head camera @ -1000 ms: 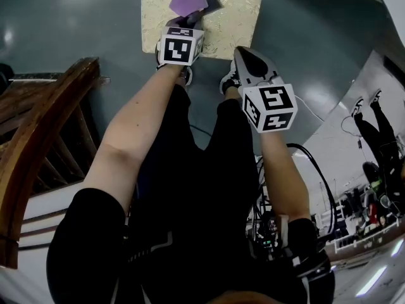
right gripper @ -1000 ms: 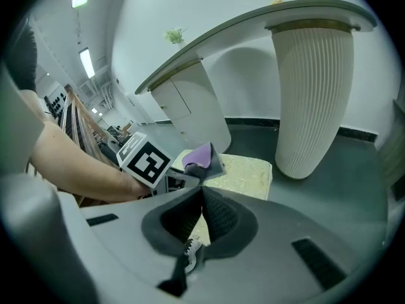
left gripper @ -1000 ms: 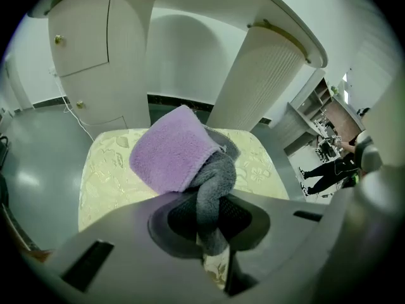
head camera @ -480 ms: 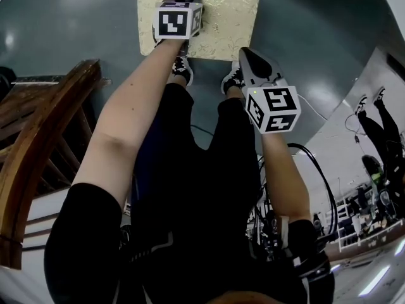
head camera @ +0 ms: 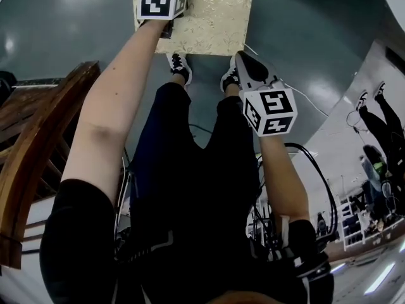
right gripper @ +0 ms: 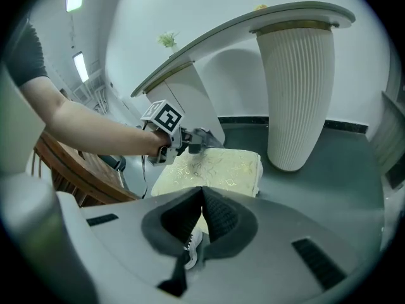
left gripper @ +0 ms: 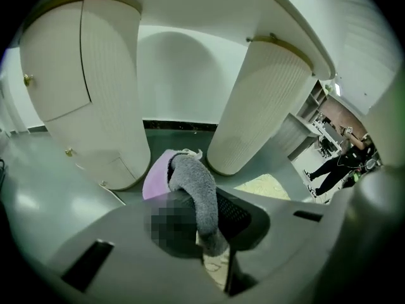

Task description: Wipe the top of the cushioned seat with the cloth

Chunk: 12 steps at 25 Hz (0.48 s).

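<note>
We are pinching the cloth [left gripper: 195, 185] in the left gripper [left gripper: 210, 232] to sweep the cushioned seat [head camera: 215, 24], holding the right gripper [right gripper: 201, 223] aside, fingers together

The person's left arm [head camera: 117, 113] is stretched straight out in front, forearm bare, reaching far forward and down. At its end the left gripper [left gripper: 212, 223] has its jaws clamped on a fold of cloth [left gripper: 196, 192]. The right arm [head camera: 278, 170] is bent and kept closer to the body. The right gripper [right gripper: 202, 215] sits well back from the left one, pointing forward and down, its jaws pressed together with nothing between them.
</note>
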Tool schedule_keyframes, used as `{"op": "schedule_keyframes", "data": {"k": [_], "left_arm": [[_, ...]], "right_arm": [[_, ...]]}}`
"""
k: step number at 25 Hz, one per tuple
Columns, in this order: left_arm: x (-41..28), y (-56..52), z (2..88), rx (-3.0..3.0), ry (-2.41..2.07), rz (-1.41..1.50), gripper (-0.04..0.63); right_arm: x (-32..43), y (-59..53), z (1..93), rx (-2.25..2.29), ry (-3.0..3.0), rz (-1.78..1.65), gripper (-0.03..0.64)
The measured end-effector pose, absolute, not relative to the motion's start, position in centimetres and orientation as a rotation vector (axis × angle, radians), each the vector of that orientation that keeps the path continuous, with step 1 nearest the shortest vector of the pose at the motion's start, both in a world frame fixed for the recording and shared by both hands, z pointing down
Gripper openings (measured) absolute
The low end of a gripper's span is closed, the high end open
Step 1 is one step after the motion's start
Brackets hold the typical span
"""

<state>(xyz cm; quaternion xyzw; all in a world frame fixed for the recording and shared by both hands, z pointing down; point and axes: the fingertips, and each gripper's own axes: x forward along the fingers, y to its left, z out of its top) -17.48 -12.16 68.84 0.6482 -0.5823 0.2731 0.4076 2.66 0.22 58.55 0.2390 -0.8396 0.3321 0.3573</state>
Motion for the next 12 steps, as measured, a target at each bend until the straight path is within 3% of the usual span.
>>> {"op": "schedule_keyframes", "data": {"k": [12], "left_arm": [[-15.5, 1.5, 63.2, 1.688, -1.464, 0.646, 0.040]], "right_arm": [[2.0, 0.5, 54.9, 0.531, -2.222, 0.757, 0.006]]}}
